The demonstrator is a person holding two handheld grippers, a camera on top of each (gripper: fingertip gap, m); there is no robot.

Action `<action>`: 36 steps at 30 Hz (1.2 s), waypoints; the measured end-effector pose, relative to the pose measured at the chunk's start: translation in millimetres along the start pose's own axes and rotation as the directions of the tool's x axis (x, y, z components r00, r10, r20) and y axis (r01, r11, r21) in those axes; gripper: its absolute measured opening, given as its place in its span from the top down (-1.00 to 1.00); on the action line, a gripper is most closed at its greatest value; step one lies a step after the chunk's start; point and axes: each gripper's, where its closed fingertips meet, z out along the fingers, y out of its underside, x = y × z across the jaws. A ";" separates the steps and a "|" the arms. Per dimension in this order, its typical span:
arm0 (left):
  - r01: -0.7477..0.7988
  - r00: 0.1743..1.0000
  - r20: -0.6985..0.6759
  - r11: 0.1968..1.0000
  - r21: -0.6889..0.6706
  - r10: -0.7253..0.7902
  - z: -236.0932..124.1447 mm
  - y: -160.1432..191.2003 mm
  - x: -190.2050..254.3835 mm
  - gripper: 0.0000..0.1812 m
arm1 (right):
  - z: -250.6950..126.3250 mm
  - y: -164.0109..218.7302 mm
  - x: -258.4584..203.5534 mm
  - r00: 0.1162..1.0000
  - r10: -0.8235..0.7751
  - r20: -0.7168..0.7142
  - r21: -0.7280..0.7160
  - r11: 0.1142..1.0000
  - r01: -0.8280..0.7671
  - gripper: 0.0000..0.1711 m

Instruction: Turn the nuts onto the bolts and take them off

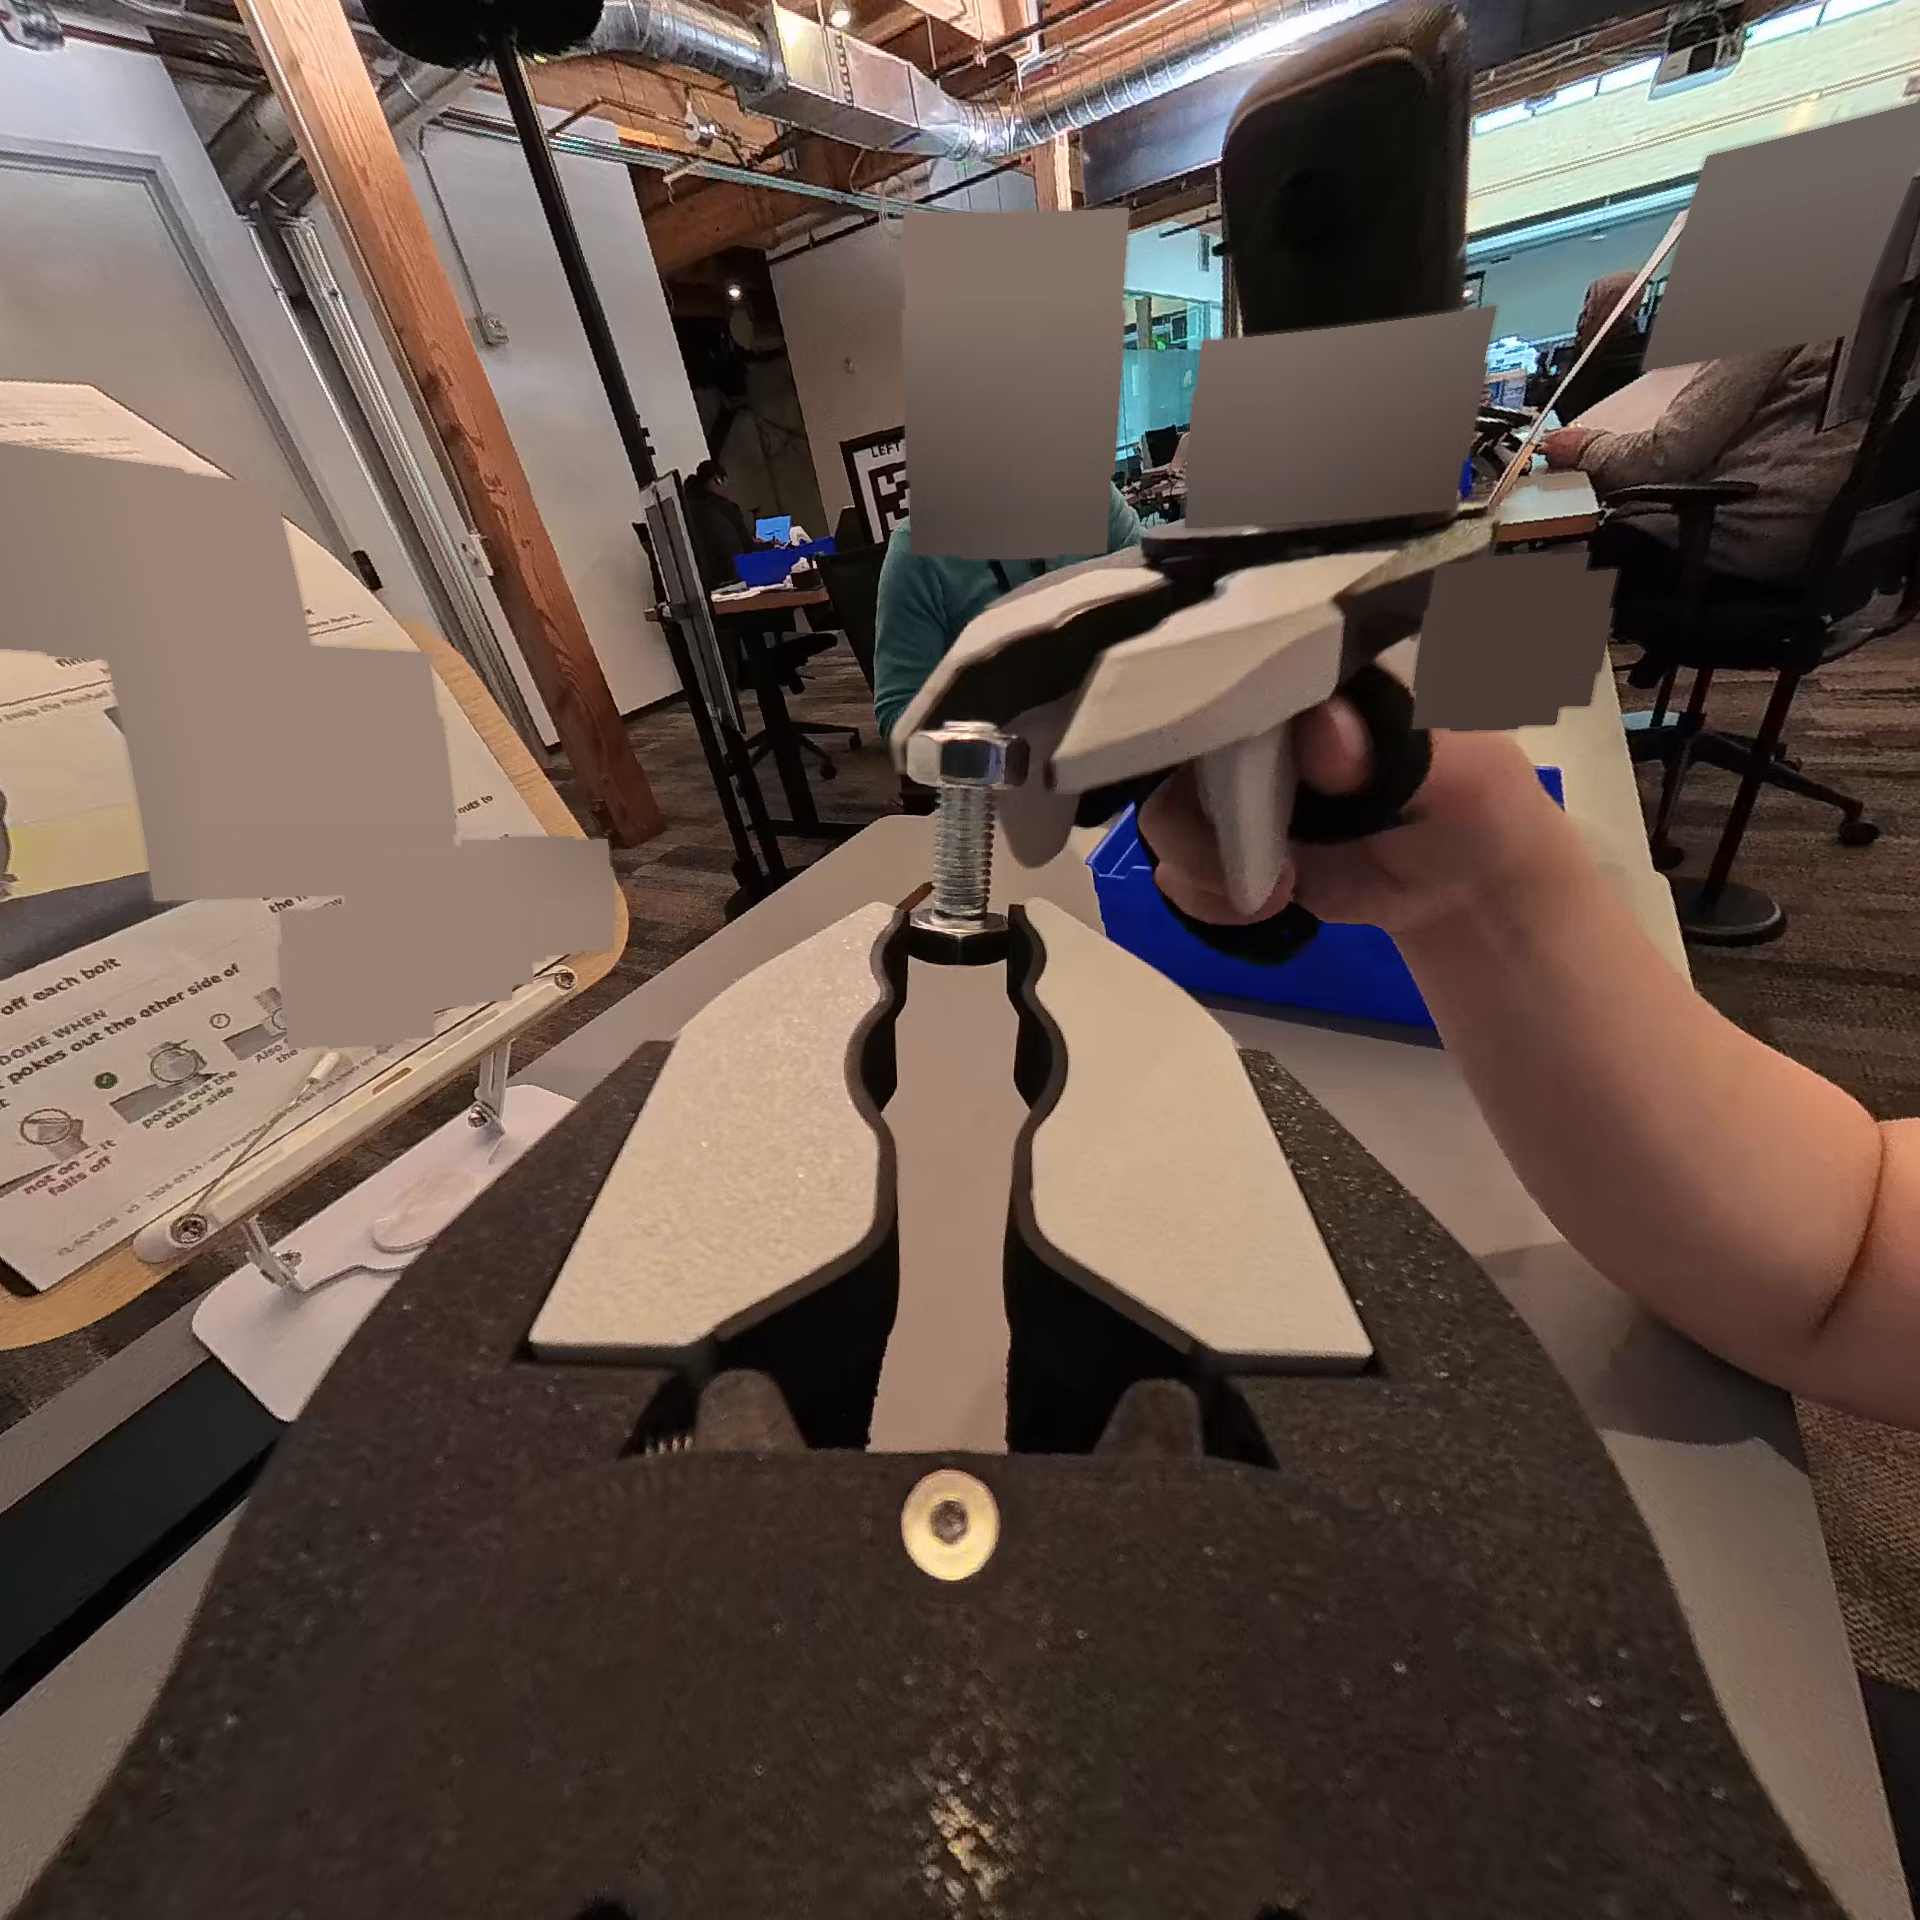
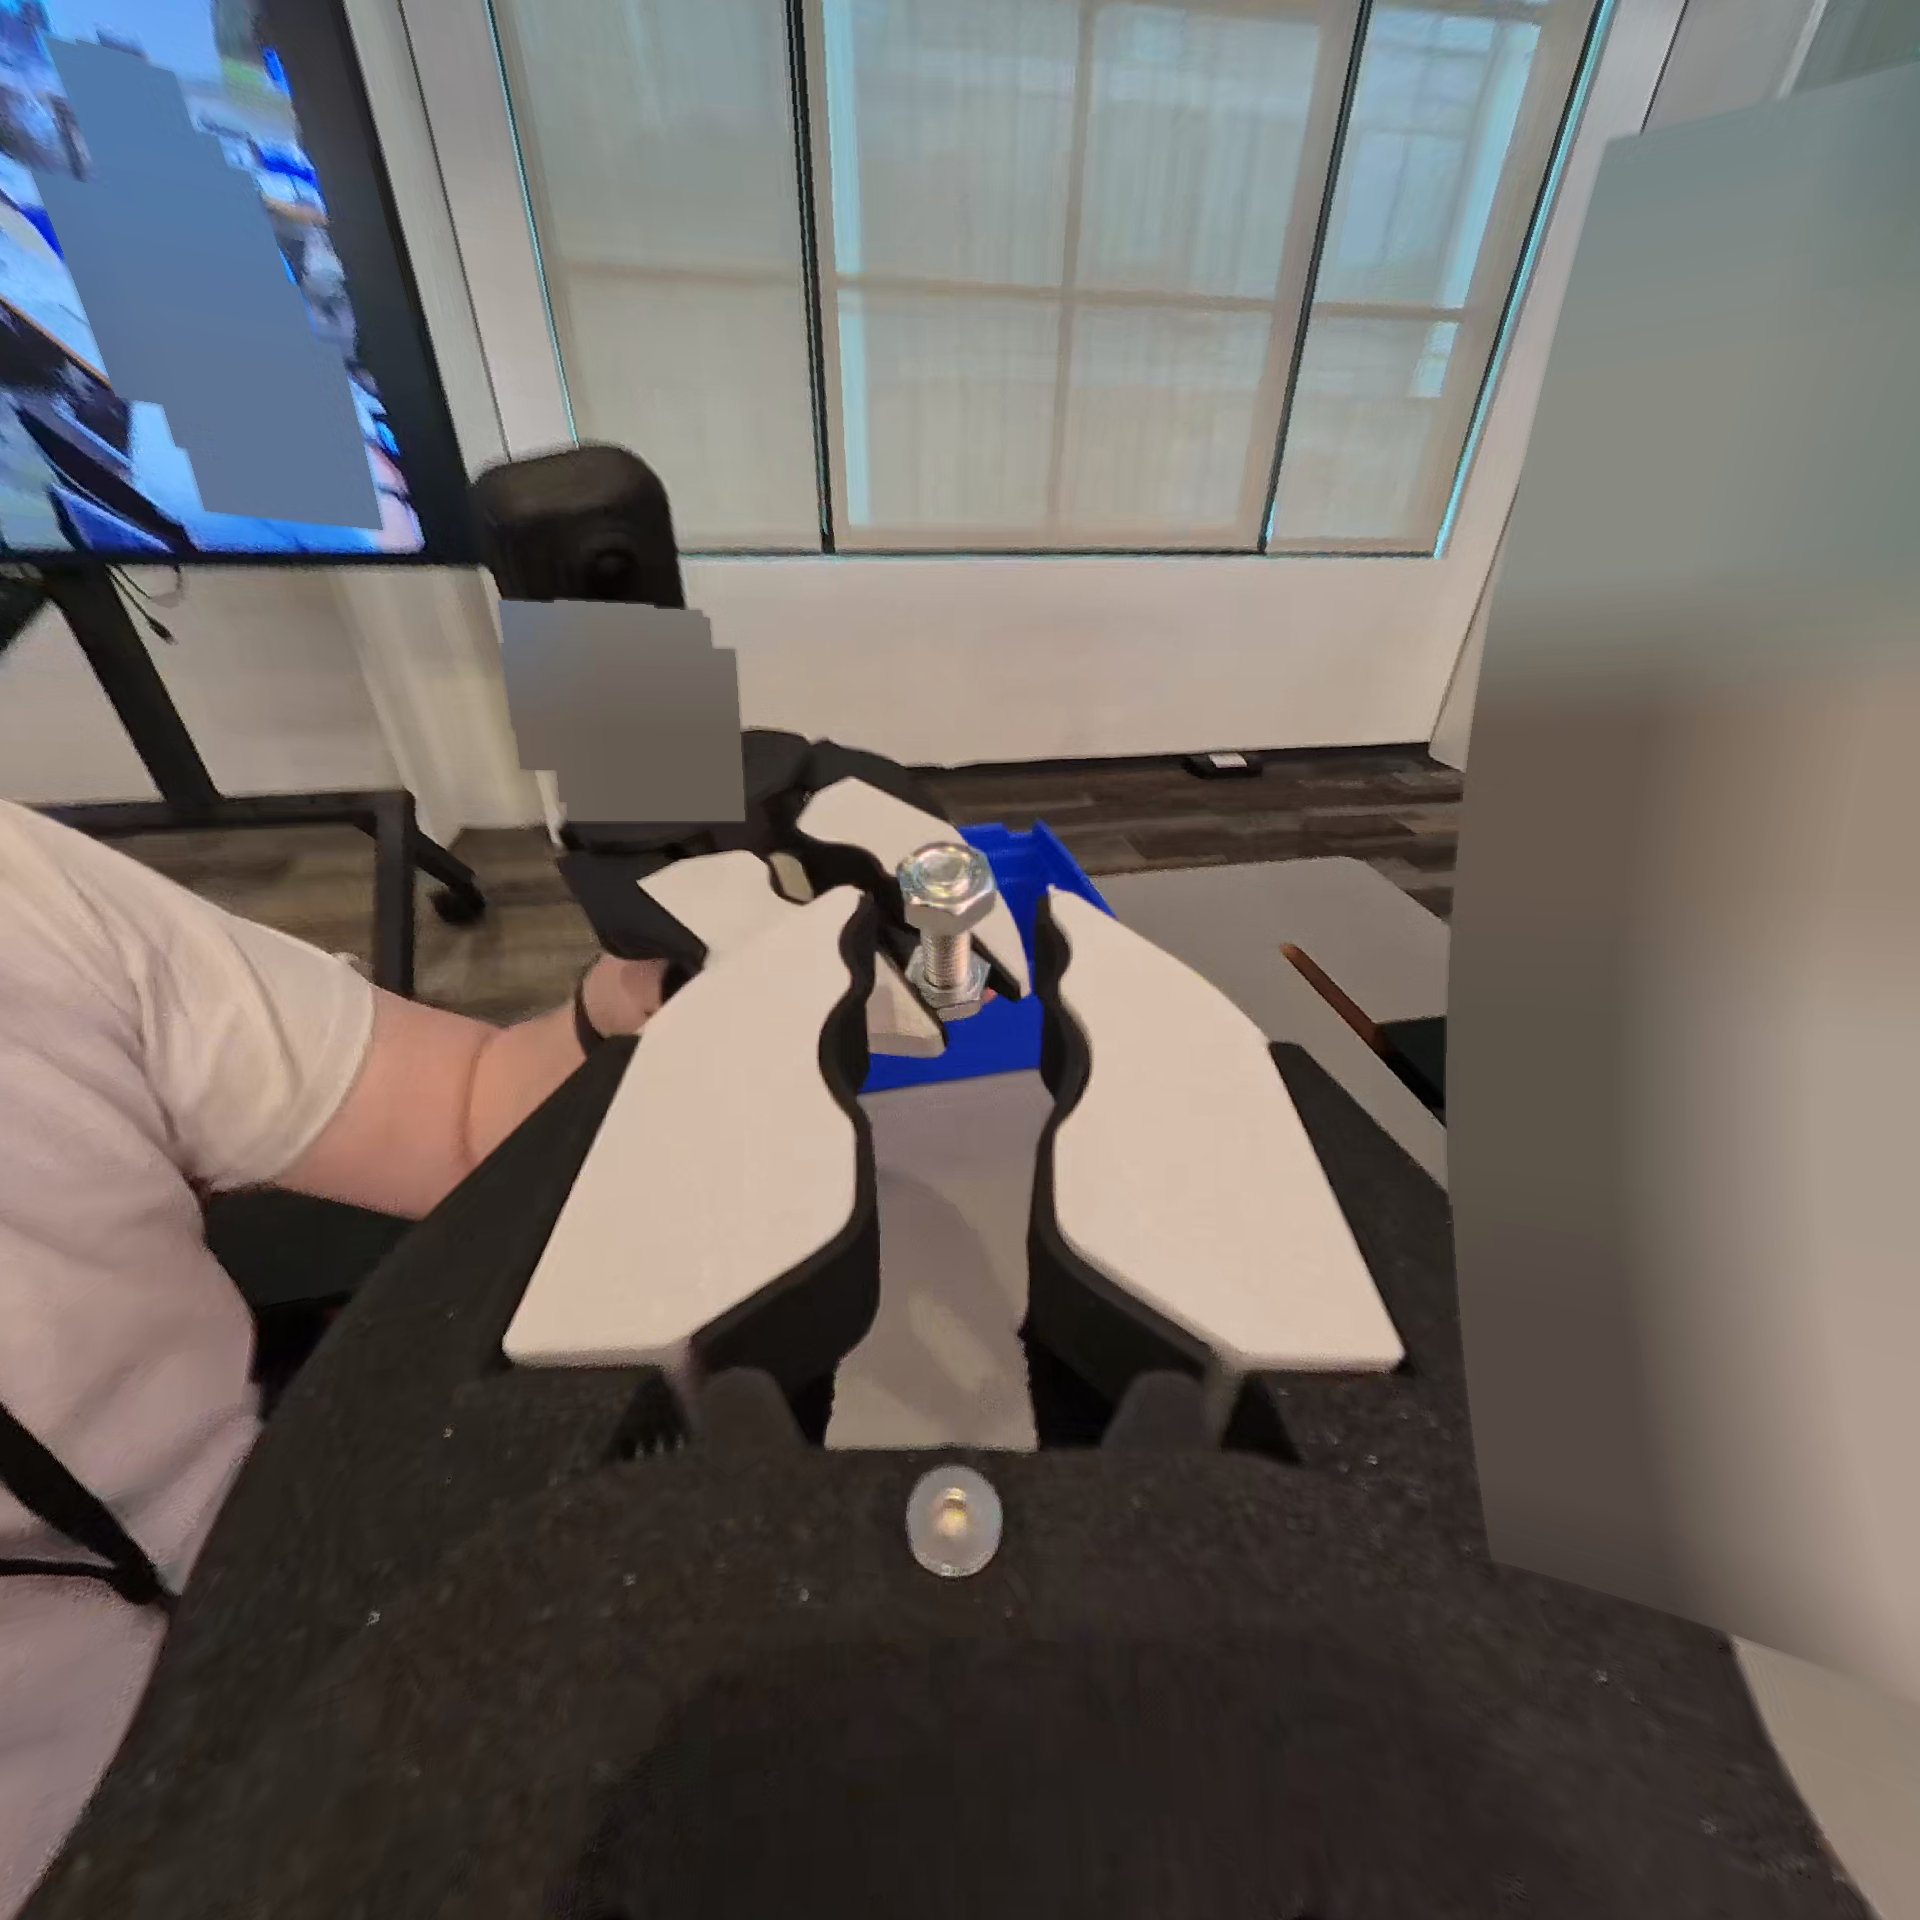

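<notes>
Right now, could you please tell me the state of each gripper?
Left gripper: closed on the nut at the bolt's lower end.
Right gripper: closed on the bolt, gripping its head.

Your bolt [image 1: 964, 821] is a bright silver hex-head one, standing upright, head on top, threads bare along most of the shank. The nut [image 1: 958, 922] is a matching silver hex, sitting low on the shank near the bottom end, well below the head.
</notes>
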 end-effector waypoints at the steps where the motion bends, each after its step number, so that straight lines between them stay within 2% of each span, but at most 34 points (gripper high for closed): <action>1: -0.002 1.000 -0.002 1.000 0.001 0.002 0.0 -0.3 1.0 0.80 | 1.9 1.6 1.8 1.000 -0.013 -0.017 -0.008 1.000 0.013 0.67; 6: -0.002 1.000 0.006 1.000 0.005 0.002 -1.3 -1.4 -1.1 0.80 | -2.3 2.5 7.7 1.000 0.030 -0.004 0.002 1.000 -0.030 0.67; 8: 0.009 1.000 -0.001 1.000 0.008 -0.009 -2.1 -2.1 -1.5 0.80 | -6.7 -0.4 12.8 0.999 0.039 -0.022 0.024 0.999 -0.038 0.73; 12: 0.002 1.000 0.000 1.000 0.006 -0.002 -1.4 -1.5 -0.9 0.80 | -5.7 -4.6 1.7 0.998 0.044 0.033 0.039 0.998 -0.046 0.72; 17: -0.001 1.000 -0.008 1.000 0.003 0.001 -0.4 -1.1 2.1 0.80 | 2.4 1.4 0.2 1.000 0.007 0.009 0.002 1.000 -0.007 0.69; 23: 0.006 1.000 -0.003 1.000 0.009 -0.006 -2.5 -2.8 -0.9 0.81 | -7.0 0.4 14.9 0.999 0.051 -0.013 0.028 0.998 -0.051 0.72; 29: -0.006 1.000 0.001 1.000 0.000 0.006 -0.7 -0.5 -0.6 0.80 | -4.6 -3.4 0.9 0.996 0.064 0.060 0.039 0.997 -0.066 0.68; 36: -0.015 1.000 0.002 1.000 -0.006 0.015 -0.4 0.2 0.2 0.80 | -4.6 1.3 6.6 0.999 0.039 0.008 0.001 0.999 -0.039 0.67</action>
